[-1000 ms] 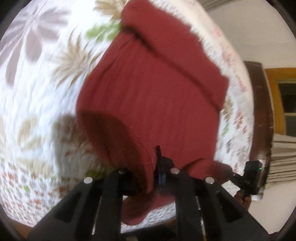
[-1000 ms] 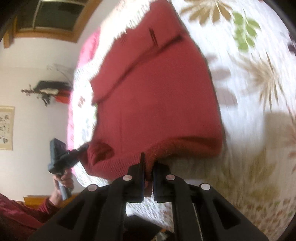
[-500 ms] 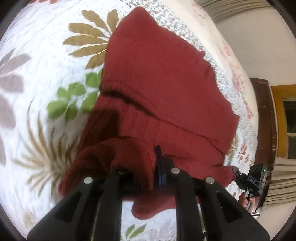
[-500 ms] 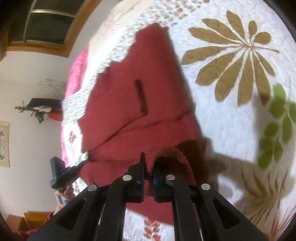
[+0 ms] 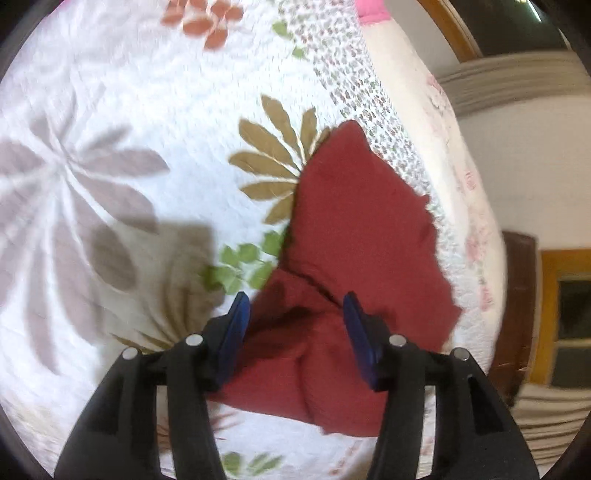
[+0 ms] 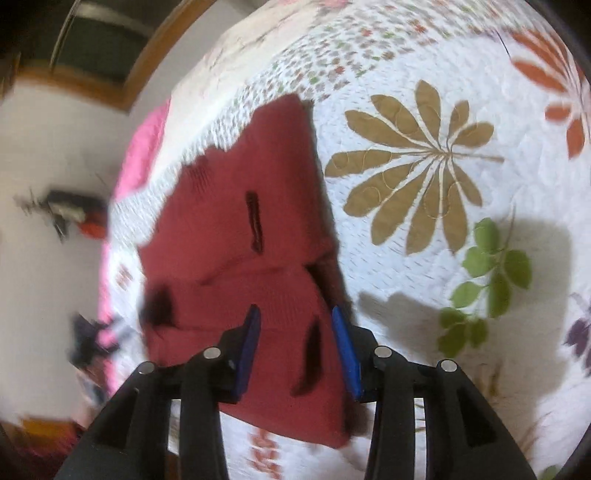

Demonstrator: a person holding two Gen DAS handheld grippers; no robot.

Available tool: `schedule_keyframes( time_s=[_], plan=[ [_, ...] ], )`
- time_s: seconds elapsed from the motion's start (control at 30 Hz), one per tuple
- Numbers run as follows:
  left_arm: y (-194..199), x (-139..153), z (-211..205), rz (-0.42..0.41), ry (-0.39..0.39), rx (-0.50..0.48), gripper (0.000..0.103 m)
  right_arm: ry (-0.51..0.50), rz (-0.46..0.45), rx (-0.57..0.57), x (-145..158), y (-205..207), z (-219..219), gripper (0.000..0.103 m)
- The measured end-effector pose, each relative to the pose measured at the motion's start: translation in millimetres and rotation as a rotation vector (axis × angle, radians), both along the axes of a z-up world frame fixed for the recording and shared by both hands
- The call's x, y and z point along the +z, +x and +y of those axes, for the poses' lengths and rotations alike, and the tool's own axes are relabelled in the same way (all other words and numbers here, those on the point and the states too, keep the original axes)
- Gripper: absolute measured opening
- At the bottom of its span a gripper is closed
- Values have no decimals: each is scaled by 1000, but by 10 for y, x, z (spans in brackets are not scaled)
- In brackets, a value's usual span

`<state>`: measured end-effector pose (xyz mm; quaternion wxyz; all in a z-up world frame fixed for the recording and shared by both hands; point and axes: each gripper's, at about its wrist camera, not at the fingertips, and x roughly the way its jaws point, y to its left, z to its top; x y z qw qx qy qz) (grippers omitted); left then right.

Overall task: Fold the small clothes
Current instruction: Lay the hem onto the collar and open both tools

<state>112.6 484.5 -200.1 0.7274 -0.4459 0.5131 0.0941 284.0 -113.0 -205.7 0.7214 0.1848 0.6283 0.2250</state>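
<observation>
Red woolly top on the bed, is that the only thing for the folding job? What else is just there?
For the job:
- dark red knitted top, lying folded
- left gripper, open
- right gripper, open

Just there:
- white quilted bedspread with leaf prints
- pink cloth at the bed's edge
- wooden window frame

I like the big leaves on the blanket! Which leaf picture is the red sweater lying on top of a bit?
The tan fan-shaped leaf: the red sweater covers its right tips. The grey leaf and the orange one lie uncovered, away from the sweater.
</observation>
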Motion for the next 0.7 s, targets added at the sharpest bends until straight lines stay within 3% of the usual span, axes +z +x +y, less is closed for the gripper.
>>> schedule_keyframes(
  time_s=[0.03,0.1,0.2,0.33,0.47,0.57,0.67,0.7],
  plan=[
    [6,40,-81,11,52,-54,52,-39,-13,39,11,-47,49,42],
    [-1,85,-259,26,107,-159,52,-22,2,70,1,-123,89,42],
    [-72,71,-480,20,41,-247,52,12,25,116,4,-281,200,42],
    [3,37,-892,48,27,-351,53,-31,6,146,31,-438,365,42],
    [206,-76,-1335,115,130,-431,58,-52,-1,153,28,-487,497,43],
    [319,-250,-1615,244,269,-507,67,-42,6,148,14,-515,520,45],
    [385,-532,-1688,333,283,-523,63,-35,13,132,-18,-519,520,46],
    [389,-591,-1682,349,275,-520,52,-33,17,125,-33,-521,512,46]
  ],
)
